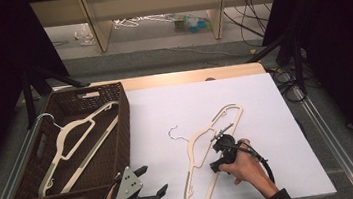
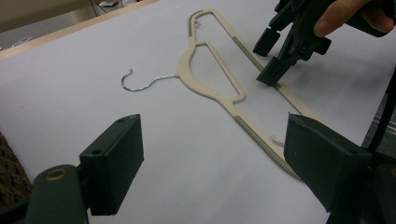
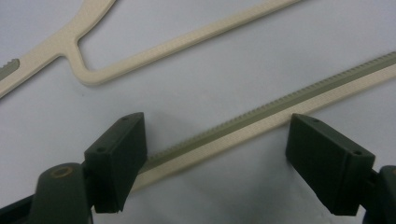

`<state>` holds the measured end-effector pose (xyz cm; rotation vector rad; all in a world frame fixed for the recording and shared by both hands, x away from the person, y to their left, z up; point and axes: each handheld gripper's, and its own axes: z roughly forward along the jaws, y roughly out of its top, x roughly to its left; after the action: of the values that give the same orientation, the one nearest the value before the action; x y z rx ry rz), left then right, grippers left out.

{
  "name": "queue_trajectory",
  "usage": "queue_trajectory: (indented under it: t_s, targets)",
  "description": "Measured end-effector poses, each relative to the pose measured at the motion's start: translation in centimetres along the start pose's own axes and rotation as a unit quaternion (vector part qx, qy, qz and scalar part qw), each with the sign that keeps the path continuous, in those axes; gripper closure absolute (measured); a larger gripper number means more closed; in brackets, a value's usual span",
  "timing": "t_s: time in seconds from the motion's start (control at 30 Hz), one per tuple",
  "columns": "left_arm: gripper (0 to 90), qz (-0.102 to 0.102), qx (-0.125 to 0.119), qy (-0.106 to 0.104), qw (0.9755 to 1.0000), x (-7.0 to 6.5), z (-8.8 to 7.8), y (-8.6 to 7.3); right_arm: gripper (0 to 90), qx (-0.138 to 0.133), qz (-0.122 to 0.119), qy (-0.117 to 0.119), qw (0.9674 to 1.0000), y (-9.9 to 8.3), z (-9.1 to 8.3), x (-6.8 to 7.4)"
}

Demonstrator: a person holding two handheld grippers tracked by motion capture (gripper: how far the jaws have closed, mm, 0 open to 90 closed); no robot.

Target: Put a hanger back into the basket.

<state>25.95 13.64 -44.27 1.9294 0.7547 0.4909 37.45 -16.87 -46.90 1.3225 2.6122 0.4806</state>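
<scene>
A cream plastic hanger [image 1: 190,164] with a wire hook lies flat on the white table top [image 1: 277,118], at its middle. My right gripper [image 1: 221,142] points down onto the hanger's long ribbed bar [image 3: 243,123]. That gripper [image 3: 217,135] is open and straddles the bar, its pads [image 3: 116,154] not pressing on it. The left gripper view shows the hanger [image 2: 192,77] with the right gripper [image 2: 267,63] over its bar. My left gripper [image 1: 152,180] hovers at the table's near left edge. It [image 2: 212,140] is open and empty, aimed toward the hanger.
A dark woven basket [image 1: 126,115] stands at the table's left side with another cream hanger [image 1: 91,152] lying in it. Black stands and cables flank the table's far corners. Loose items lie on the floor beyond the table.
</scene>
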Motion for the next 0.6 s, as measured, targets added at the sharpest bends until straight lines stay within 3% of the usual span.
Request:
queue_trajectory:
  t_s: [0.2,0.3,0.47,0.6]
  targets:
    - [20.0,-0.003,-0.005,0.003,1.0000,0.1,-0.2,-0.1,27.7,0.018,-0.034,0.021,0.9990,-0.2,-0.4,-0.8]
    - [20.2,0.006,-0.001,0.005,1.0000,0.1,-0.4,-0.1,31.4,0.023,-0.049,0.030,0.9981,-0.2,-0.5,-1.3]
    - [20.6,0.003,0.003,0.006,1.0000,0.0,-0.5,-0.3,44.7,0.029,-0.039,0.038,0.9981,-0.2,-0.8,-2.1]
    - [20.8,0.001,0.004,0.002,1.0000,0.0,-0.4,-0.3,44.6,0.029,-0.020,0.034,0.9988,-0.2,-0.8,-2.3]
